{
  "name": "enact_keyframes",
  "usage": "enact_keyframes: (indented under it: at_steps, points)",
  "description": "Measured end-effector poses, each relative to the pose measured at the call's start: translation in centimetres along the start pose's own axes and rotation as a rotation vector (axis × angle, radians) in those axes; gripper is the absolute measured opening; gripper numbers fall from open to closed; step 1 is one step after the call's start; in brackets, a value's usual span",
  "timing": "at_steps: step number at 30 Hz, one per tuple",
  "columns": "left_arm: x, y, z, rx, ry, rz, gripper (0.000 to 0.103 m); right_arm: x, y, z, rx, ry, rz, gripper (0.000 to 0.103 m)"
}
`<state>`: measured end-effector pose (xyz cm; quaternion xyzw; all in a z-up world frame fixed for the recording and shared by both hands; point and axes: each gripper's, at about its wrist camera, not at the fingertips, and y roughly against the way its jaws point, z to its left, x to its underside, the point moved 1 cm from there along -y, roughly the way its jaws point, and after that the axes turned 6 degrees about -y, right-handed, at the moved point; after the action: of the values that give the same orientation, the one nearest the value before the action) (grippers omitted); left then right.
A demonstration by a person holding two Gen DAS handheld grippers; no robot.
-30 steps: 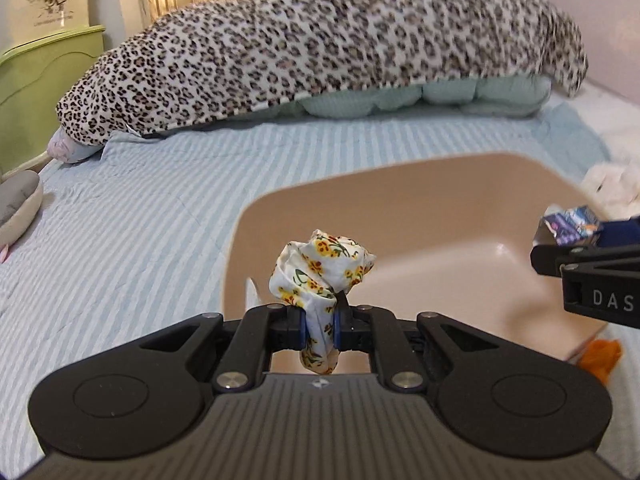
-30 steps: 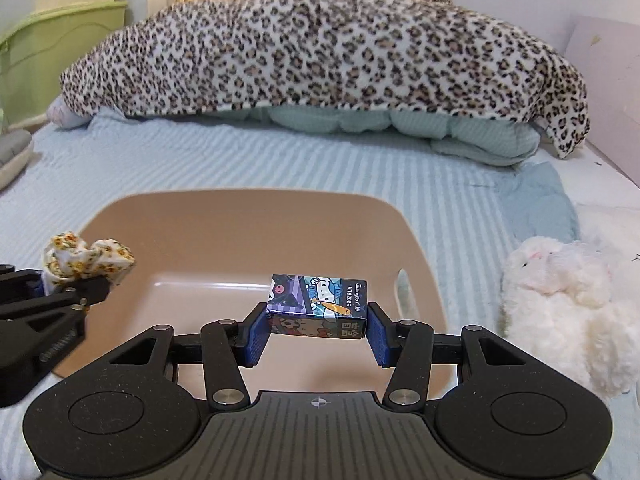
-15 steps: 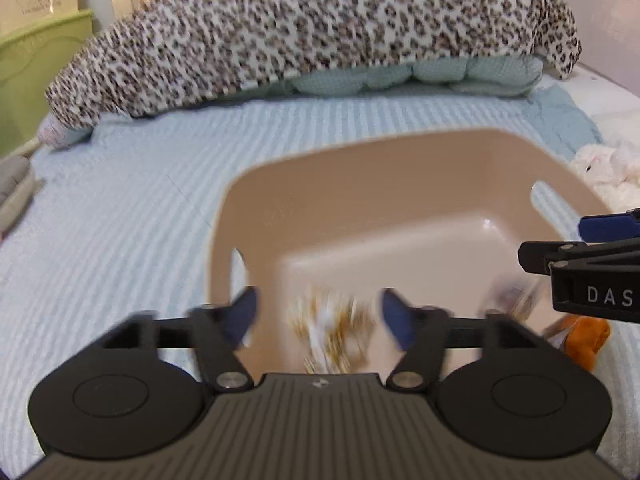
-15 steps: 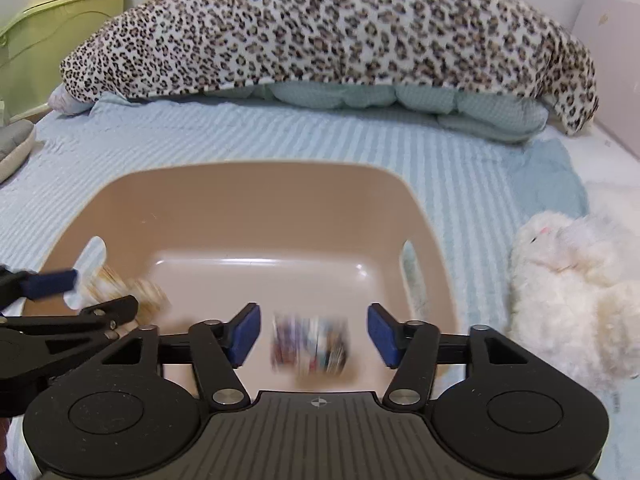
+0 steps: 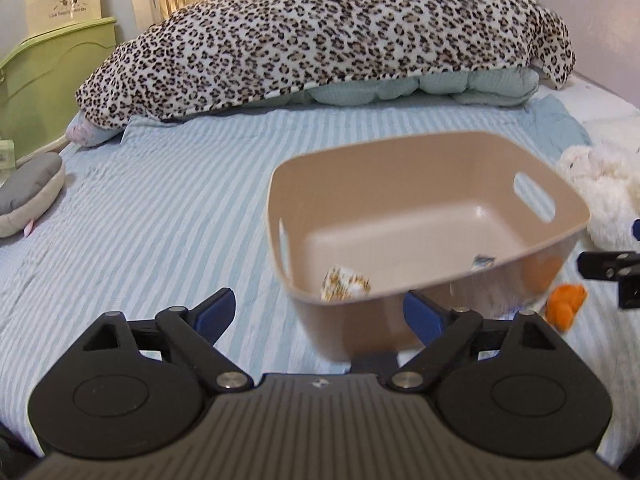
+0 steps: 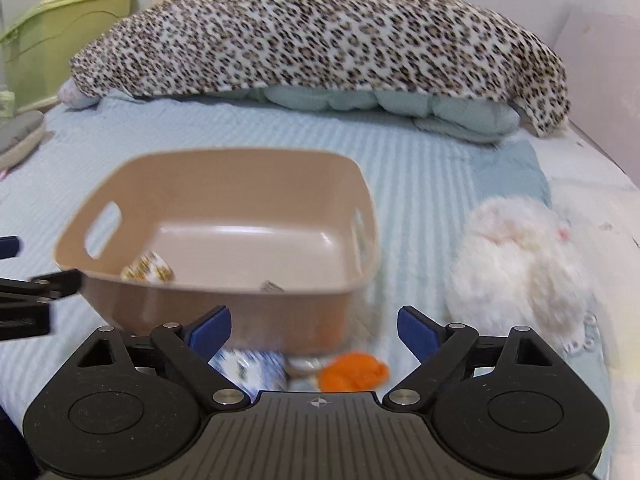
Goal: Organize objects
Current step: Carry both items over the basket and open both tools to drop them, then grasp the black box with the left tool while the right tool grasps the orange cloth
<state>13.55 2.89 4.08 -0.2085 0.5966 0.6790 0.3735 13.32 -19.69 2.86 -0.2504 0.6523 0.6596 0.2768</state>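
Left gripper [image 5: 326, 314] and right gripper [image 6: 314, 326]: jaws apart, holding nothing. Ahead of both, the tan basket [image 6: 224, 304] contains the floral cloth [image 5: 345, 286].

A bed [image 5: 160, 208] covered in a pale blue-and-white striped sheet fills the scene. At its far end lies a pale green quilt [image 6: 360, 104] with a leopard-print blanket [image 5: 320, 36] draped over it. A tan plastic basket [image 6: 132, 312] with handle slots sits on the sheet nearer the camera, with a fluffy white plush toy [image 6: 520, 256] just to its right, a small orange item [image 6: 354, 372] and a blue-and-white patterned item [image 6: 252, 368] at its near side, and a grey cushion [image 5: 28, 196] at the bed's left edge.
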Motion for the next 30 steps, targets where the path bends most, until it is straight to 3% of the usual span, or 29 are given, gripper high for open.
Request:
enact_keyframes:
  at_steps: [12, 19, 27, 30]
  points:
    - [4.8, -3.7, -0.3, 0.004, -0.06, 0.145, 0.091, 3.8, -4.7, -2.7, 0.082, -0.039, 0.15, 0.092]
    - [5.8, -6.2, -1.1, 0.073, -0.054, 0.19, 0.091, 5.0, -7.4, -3.4, 0.097, -0.04, 0.181, 0.091]
    - [5.9, -8.6, -1.3, 0.157, 0.033, 0.196, 0.091, 6.1, -9.4, -3.7, 0.109, -0.049, 0.188, 0.089]
    - [6.0, -9.4, -0.9, 0.156, 0.087, 0.19, 0.091, 5.9, -9.7, -3.7, 0.105, -0.058, 0.171, 0.088]
